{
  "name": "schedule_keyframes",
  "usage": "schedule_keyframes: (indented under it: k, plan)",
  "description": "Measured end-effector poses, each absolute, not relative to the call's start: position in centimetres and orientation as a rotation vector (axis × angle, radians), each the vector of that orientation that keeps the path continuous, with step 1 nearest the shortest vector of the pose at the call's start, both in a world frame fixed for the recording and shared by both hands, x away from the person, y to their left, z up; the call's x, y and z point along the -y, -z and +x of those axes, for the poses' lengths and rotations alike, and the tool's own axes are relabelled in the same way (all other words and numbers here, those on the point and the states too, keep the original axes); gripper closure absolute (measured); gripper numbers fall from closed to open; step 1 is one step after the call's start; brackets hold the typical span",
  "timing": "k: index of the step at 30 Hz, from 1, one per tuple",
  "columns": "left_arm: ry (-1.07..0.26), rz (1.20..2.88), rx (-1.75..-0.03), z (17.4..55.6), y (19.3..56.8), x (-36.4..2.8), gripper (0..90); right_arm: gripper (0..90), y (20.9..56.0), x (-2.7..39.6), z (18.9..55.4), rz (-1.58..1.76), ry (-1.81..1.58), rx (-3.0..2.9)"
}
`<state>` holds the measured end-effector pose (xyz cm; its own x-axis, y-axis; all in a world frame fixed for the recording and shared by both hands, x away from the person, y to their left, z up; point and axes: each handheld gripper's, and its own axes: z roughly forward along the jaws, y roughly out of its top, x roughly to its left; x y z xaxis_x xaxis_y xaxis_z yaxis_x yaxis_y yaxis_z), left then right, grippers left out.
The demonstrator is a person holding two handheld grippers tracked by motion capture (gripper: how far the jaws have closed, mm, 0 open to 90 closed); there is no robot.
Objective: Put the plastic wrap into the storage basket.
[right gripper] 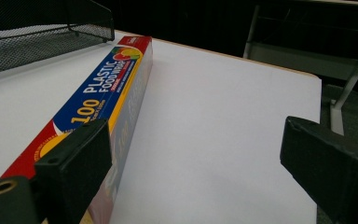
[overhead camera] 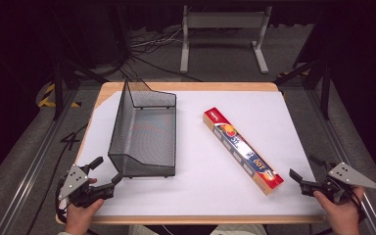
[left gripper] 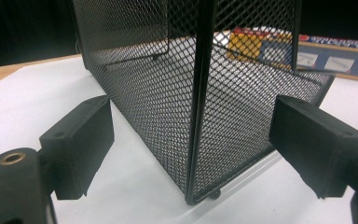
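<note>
Plastic wrap box (overhead camera: 242, 150) and mesh tray (overhead camera: 144, 131) lying side by side on the white table cover (overhead camera: 200, 186).

The box is lying slantwise right of centre, well apart from the tray. The right gripper (overhead camera: 309, 182) is hovering just beside the box's near end, jaws spread and holding nothing. The left gripper (overhead camera: 104, 177) is sitting at the tray's near corner, jaws spread wide and straddling that corner without pressing on it.

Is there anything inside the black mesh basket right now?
Nothing shows inside the mesh basket: the white sheet shows through its mesh floor. The plastic wrap box lies outside, to its right. The inner foot of its tall left wall is hard to make out.
</note>
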<state>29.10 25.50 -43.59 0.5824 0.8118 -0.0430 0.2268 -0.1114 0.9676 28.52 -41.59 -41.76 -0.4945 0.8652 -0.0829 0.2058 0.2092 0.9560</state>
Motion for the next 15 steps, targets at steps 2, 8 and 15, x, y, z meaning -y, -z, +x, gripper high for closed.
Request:
schedule_keyframes:
  k: [2, 8, 15]
  plan:
    - [-0.637, 1.646, -0.872, 29.1, 43.4, -25.5, 14.8, 6.7, 41.6, 41.4, 28.6, 0.99, -1.319, -1.842]
    - [-0.661, 1.682, -0.813, 29.6, 42.2, -24.9, 14.7, 4.6, 40.8, 40.9, 29.1, 0.991, -1.333, -1.851]
    - [-0.653, 1.676, -0.818, 29.3, 41.7, -24.6, 14.7, 4.7, 39.5, 39.6, 30.0, 0.989, -1.318, -1.87]
